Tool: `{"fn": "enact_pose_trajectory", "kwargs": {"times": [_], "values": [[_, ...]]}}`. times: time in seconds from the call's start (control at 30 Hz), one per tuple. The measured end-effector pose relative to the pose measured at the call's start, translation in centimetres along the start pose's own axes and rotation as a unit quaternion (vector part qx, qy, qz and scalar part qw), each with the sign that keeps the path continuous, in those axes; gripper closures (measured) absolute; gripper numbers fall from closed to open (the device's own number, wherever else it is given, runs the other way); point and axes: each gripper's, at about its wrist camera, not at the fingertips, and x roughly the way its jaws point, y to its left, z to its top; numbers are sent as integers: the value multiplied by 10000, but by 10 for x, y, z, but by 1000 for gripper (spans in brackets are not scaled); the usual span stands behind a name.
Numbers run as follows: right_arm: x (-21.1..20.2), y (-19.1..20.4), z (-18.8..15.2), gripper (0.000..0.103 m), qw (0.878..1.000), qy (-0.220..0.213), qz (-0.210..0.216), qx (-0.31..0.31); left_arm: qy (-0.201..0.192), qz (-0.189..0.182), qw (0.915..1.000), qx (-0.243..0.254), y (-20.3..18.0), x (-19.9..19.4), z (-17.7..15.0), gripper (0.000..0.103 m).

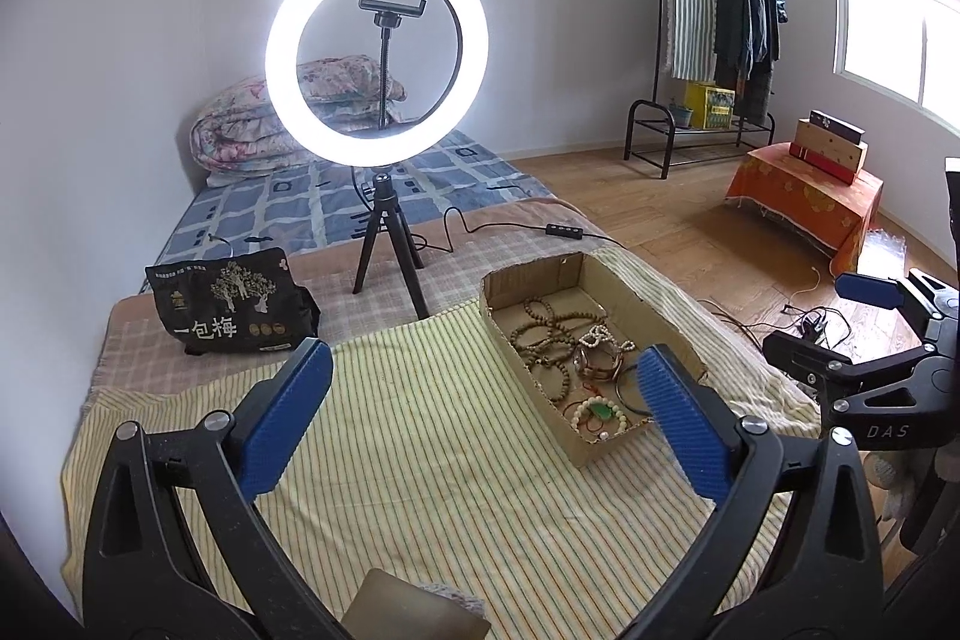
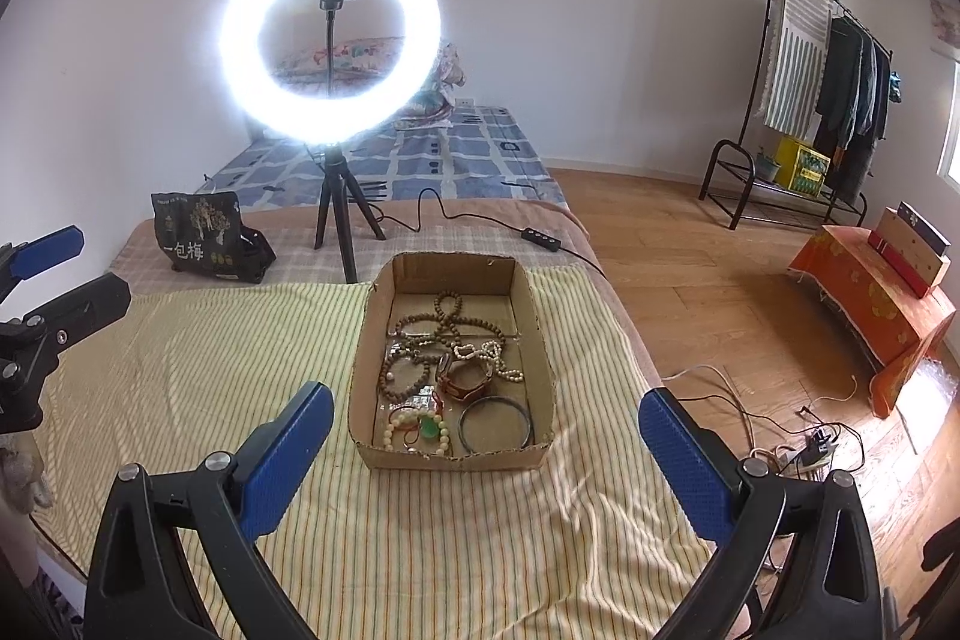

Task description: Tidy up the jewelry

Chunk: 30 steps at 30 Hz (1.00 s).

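All the jewelry is seen gathered in the cardboard box (image 2: pixel 451 370) on the bed, just ahead of the right hand-held gripper (image 2: pixel 486 445): bead bracelets (image 2: pixel 414 340), a watch (image 2: pixel 468 379), a dark bangle (image 2: pixel 496 424). Whether sorting is finished cannot be judged. Both the right and the left hand-held gripper (image 1: pixel 483 415) are spread, empty.

Jewelry (image 2: pixel 447 376) lies in a box (image 2: pixel 540 334) on the bed (image 2: pixel 180 370), ring light (image 2: pixel 330 40) behind.

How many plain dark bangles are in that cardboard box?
1. The bangle lies flat at the near right corner of the box, beside the bracelet with the green stone. Another could be hidden under the tangled beads further back.
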Motion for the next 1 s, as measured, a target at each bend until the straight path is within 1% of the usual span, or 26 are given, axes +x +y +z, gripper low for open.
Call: {"fn": "enact_pose_trajectory", "kwargs": {"times": [0.3,0.5,0.67,1.0], "values": [[0,-3,2,0,9999,-100,-91,70,-139,50,9999,41,-6,-6,0,0],[3,-2,3,0,9999,-72,-100,64,-57,46,9999,88,-8,-5,-1,0],[4,-2,2,0,9999,-47,-101,36,-131,66,9999,87,-10,-7,-2,0],[6,-2,1,0,10000,-25,-92,28,-149,35,9999,60,-9,-7,-2,0]]}}
